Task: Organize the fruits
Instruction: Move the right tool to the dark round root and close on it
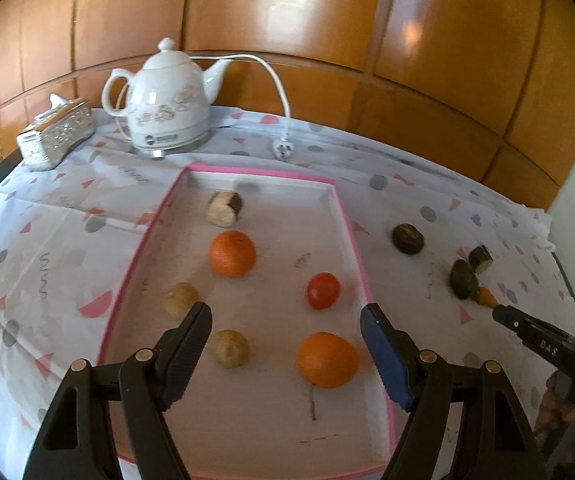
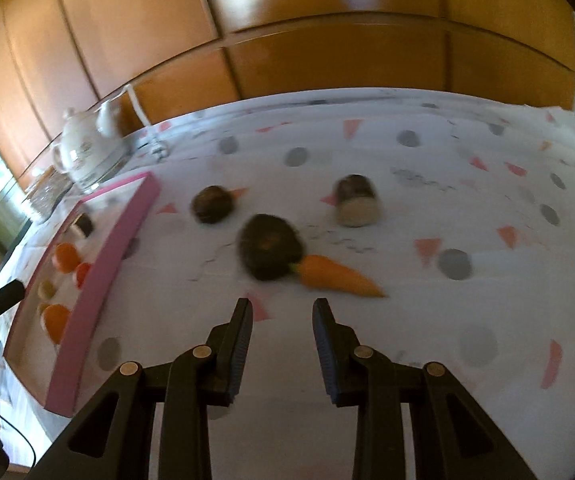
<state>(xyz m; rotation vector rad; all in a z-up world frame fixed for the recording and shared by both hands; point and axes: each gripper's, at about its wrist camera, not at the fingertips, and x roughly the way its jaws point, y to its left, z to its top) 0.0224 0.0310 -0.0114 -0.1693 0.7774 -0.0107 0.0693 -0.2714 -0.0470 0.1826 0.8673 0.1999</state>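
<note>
My left gripper [image 1: 286, 312] hangs open over the pink-rimmed tray [image 1: 351, 216], with nothing between its fingers. In the tray lie two oranges [image 1: 232, 253] [image 1: 326, 359], a red tomato [image 1: 323, 290], two tan round fruits [image 1: 180, 299] [image 1: 229, 348] and a cut dark-skinned piece [image 1: 225, 208]. On the cloth right of the tray lie a carrot [image 2: 337, 278], two dark round fruits [image 2: 269, 246] [image 2: 212, 204] and another cut piece [image 2: 357, 200]. My right gripper [image 2: 283, 304] hovers just short of the carrot. Its jaws are drawn in to a narrow gap and hold nothing.
A white kettle [image 1: 167, 108] with its cord and plug [image 1: 281, 148] stands behind the tray, with a silver tissue box [image 1: 53, 136] to its left. Wooden panels close off the back. The patterned cloth [image 2: 487, 240] stretches right of the loose fruits.
</note>
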